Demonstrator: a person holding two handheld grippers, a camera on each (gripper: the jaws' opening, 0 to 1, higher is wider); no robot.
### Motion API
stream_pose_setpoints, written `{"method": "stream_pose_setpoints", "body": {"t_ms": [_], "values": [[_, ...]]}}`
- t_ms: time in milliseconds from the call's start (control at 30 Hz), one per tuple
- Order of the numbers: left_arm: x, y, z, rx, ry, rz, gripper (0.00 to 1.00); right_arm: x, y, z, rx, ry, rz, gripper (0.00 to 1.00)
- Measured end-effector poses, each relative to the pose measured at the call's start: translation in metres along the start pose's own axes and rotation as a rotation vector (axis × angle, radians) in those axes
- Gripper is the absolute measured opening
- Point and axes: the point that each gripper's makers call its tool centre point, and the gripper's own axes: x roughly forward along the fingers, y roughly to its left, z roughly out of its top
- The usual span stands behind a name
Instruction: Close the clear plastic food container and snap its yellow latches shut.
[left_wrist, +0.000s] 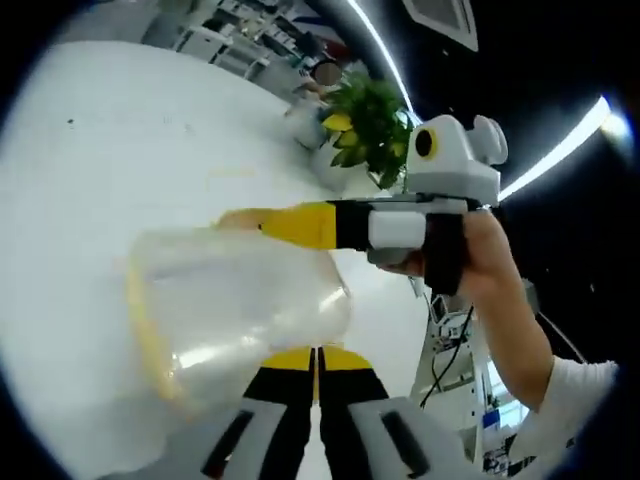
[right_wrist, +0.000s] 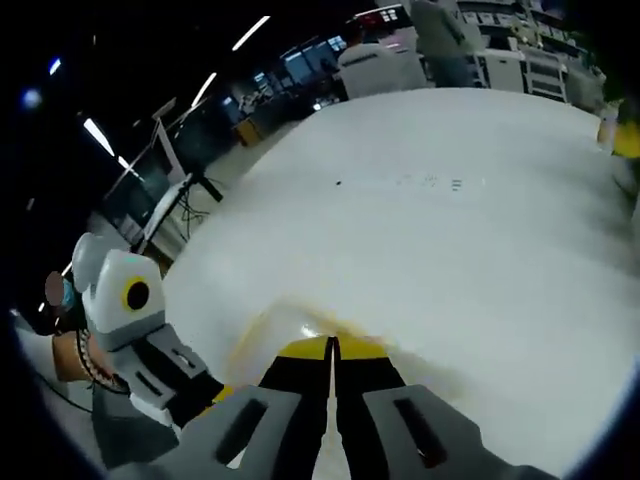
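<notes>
The clear plastic food container (left_wrist: 235, 305) is up off the desk (left_wrist: 120, 150), carried between the two tools. In the left gripper view it lies straight ahead of the left hand-held gripper (left_wrist: 318, 358), touching its yellow tips and spreading up and to the left of them. Its long axis appears to run across that view, roughly level, with the rounded end pointing left and a yellow band, seal or latch I cannot tell which, curving down that left edge. Whether the lid is seated cannot be told through the blurred plastic.

The left hand-held gripper's jaws stand pressed together, only a thin dark line between them, at the container's lower edge; I judge they pinch its rim, though the contact itself is hidden by the plastic. The right hand-held gripper (left_wrist: 300, 225) comes in from the right of that view, held in a person's hand (left_wrist: 480, 265), its yellow tip laid against the container's upper edge. In the right gripper view the right hand-held gripper (right_wrist: 332, 348) likewise has its jaws closed tight, with a pale translucent edge and a yellow trace just beyond the tips, so it seems to grip the container too.

Both tools are at the container, on opposite long edges; neither is nearer. The coming move likely turns on setting it down on the white desk beneath, with a potted plant (left_wrist: 370, 125) well apart at the far edge
</notes>
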Motion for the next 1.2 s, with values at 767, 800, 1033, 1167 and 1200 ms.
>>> {"method": "stream_pose_setpoints", "body": {"t_ms": [767, 800, 1033, 1167, 1200], "values": [[-0.010, -0.020, 0.022, 0.385, -0.109, -0.022, 0.00, 0.001, -0.005, 0.019, -0.368, 0.147, -0.018, 0.00], [-0.012, -0.020, 0.031, 0.495, -0.147, 0.014, 0.08, -0.002, -0.004, 0.010, -0.491, 0.241, -0.022, 0.02], [0.000, -0.031, 0.014, 0.927, -0.008, 0.047, 0.19, -0.011, 0.003, -0.031, -0.905, 0.614, 0.030, 0.29], [0.007, -0.021, 0.007, 1.031, 0.077, 0.098, 0.21, -0.004, 0.001, -0.026, -0.918, 0.668, 0.020, 0.29], [0.007, -0.019, 0.007, 1.058, 0.082, 0.102, 0.21, -0.002, 0.003, -0.025, -0.936, 0.673, 0.031, 0.30]]}}
